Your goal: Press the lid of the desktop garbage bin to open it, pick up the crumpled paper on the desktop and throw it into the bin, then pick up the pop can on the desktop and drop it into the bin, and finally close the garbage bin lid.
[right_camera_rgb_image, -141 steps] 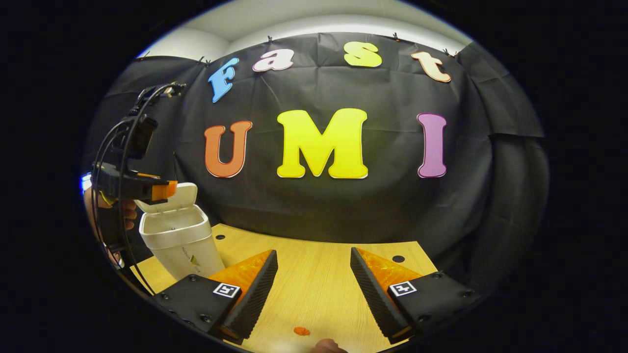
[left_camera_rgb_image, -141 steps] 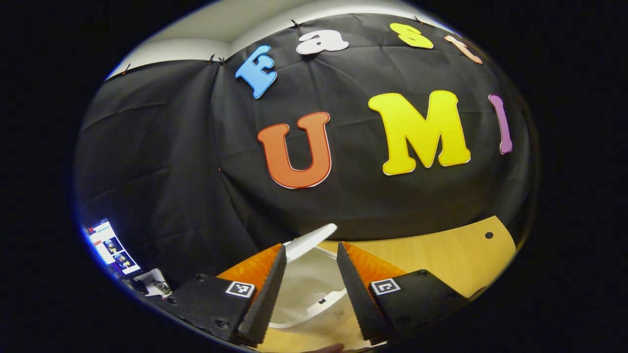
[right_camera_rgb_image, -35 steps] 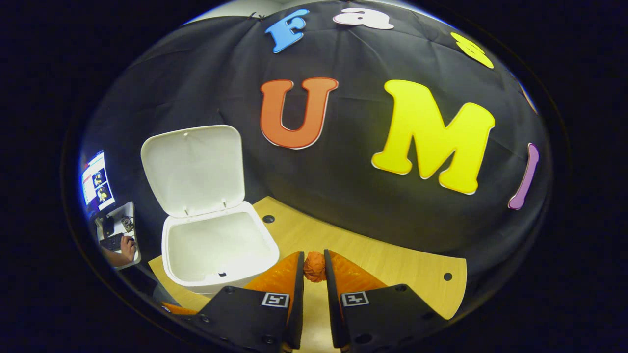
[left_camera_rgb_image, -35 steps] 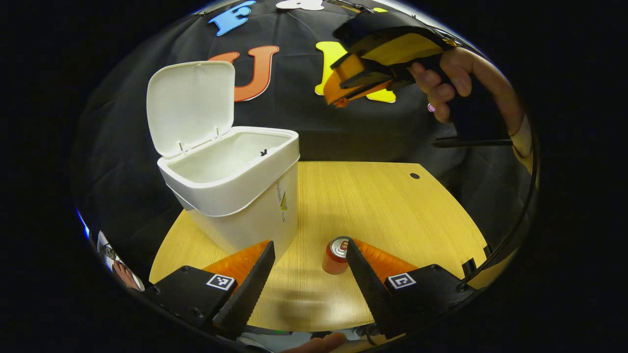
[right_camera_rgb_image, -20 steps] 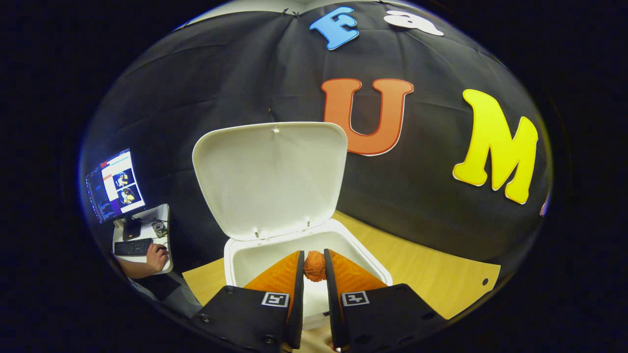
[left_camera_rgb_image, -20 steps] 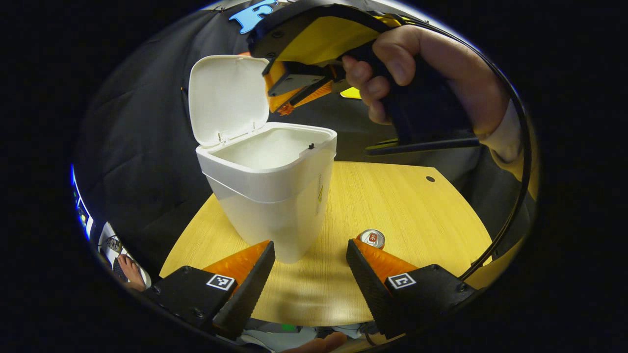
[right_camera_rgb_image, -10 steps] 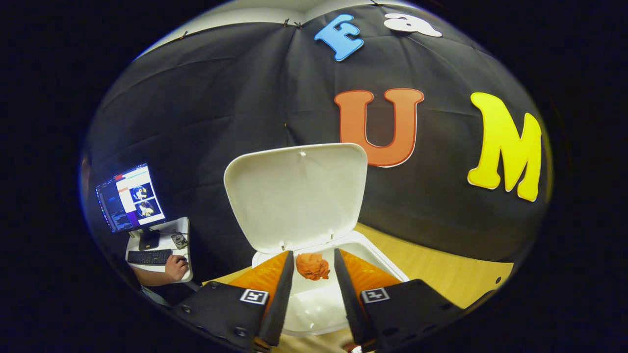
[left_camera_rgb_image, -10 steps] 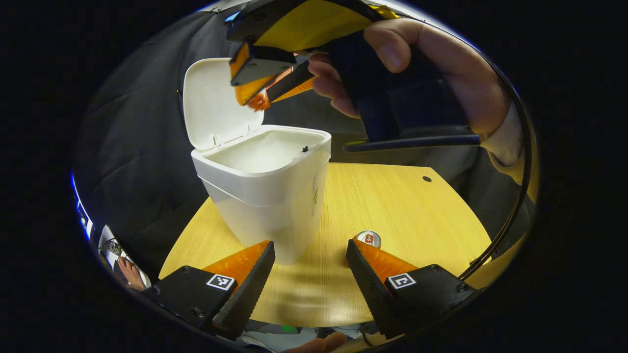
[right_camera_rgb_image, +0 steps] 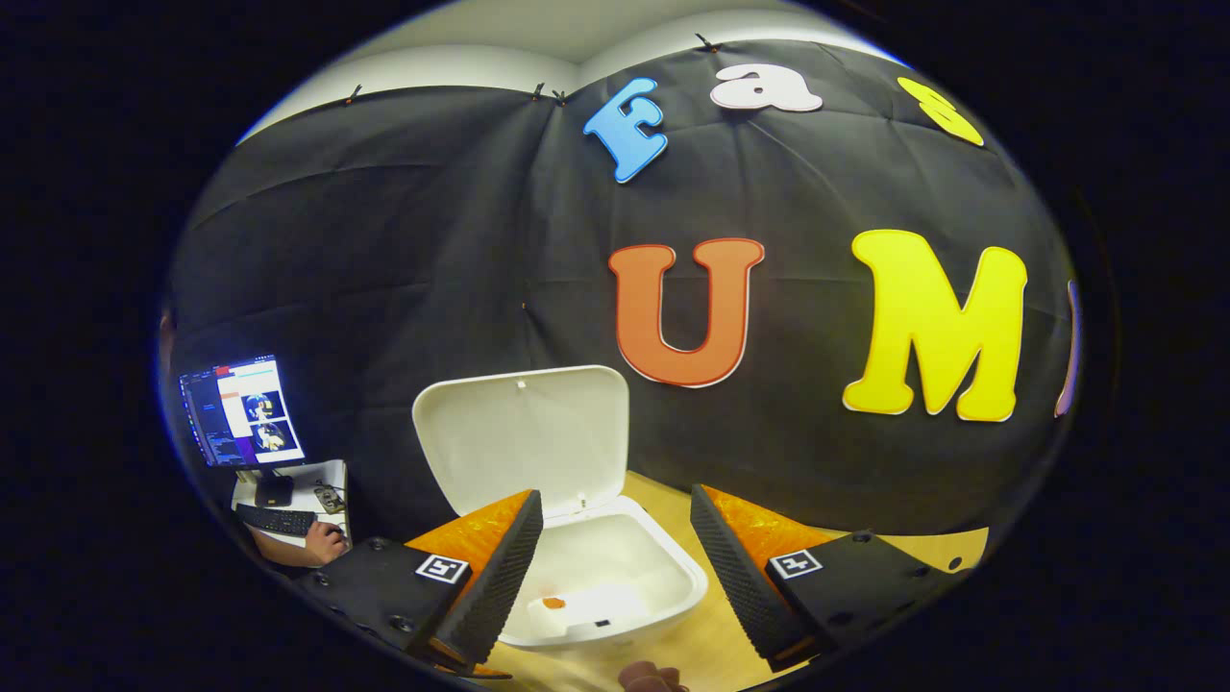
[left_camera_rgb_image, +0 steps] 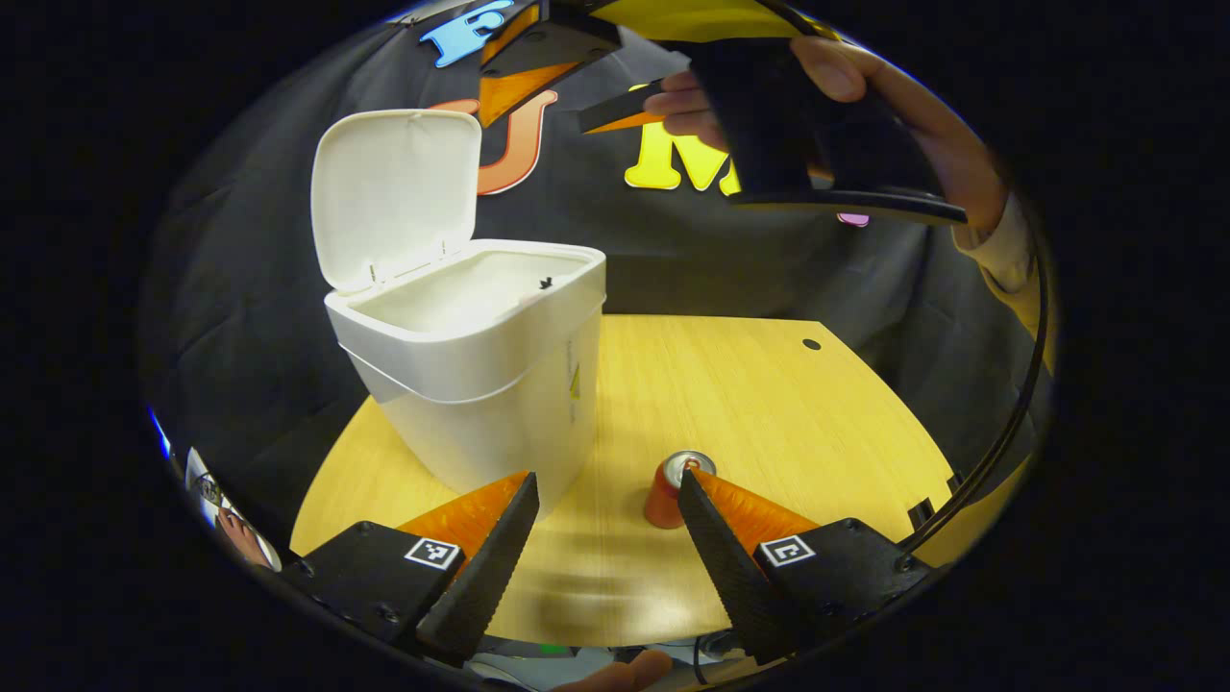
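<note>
The white garbage bin (left_camera_rgb_image: pixel 480 384) stands on the wooden counter (left_camera_rgb_image: pixel 769 404) with its lid (left_camera_rgb_image: pixel 396 197) swung up and back on its hinge. In the right gripper view the bin (right_camera_rgb_image: pixel 615 586) is seen from above, and a small orange crumpled paper (right_camera_rgb_image: pixel 553 603) lies on its floor.

The right hand-held gripper (right_camera_rgb_image: pixel 615 567) hovers over the open bin with its fingers spread wide and nothing between them; the paper lies well below it. In the left gripper view that same gripper (left_camera_rgb_image: pixel 577 82) shows high above the bin, held by a hand (left_camera_rgb_image: pixel 865 125).

The left hand-held gripper (left_camera_rgb_image: pixel 605 538) is also spread apart and empty, low over the near edge of the counter. The red pop can (left_camera_rgb_image: pixel 673 490) stands upright on the counter just right of the bin, partly hidden behind the right-hand finger of this gripper; whether they touch cannot be told.

A small mark sits on the bin's side wall, too small to read. Each gripper finger carries a square black-and-white tag (left_camera_rgb_image: pixel 431 553).
</note>
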The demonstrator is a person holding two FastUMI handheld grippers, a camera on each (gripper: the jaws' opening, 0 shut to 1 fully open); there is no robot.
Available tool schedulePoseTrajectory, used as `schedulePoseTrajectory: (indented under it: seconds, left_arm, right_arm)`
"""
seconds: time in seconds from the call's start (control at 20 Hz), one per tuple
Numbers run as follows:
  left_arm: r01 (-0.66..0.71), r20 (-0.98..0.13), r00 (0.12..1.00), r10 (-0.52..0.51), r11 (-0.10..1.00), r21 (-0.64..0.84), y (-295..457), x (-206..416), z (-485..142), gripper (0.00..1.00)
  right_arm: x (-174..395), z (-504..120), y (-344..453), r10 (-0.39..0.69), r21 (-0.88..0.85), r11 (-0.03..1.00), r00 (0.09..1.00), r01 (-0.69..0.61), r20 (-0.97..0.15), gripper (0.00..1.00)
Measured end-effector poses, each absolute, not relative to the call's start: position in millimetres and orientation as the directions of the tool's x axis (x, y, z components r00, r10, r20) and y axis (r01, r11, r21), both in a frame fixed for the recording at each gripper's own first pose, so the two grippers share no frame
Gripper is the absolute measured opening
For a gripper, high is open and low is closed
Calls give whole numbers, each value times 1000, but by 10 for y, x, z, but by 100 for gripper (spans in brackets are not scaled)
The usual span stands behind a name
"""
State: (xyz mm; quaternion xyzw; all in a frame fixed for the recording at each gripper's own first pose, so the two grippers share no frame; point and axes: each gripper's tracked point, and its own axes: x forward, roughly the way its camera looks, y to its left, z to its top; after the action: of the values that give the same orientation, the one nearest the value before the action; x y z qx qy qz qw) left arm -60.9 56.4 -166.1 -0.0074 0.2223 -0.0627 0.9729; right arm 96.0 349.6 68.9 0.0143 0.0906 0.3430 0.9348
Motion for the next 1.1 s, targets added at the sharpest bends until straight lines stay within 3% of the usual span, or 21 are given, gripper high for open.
schedulePoseTrajectory:
  seconds: [0.3, 0.6, 1.1]
  left_arm:
    - [215, -474, 857, -201, 976, -25, 513, -672, -1756, 97]
    - [279, -549, 794, -262, 959, -53, 257, -483, -2298, 97]
    - [307, -592, 746, -305, 946, -100, 118, -11, -2782, 97]
  right_arm:
    - [1137, 359, 2548, 534, 85, 844, 818, -529, -214, 97]
    - [1188, -108, 1618, 390, 47, 918, 874, -395, -291, 97]
    - [935, -663, 646, 214, 19, 974, 880, -228, -424, 95]
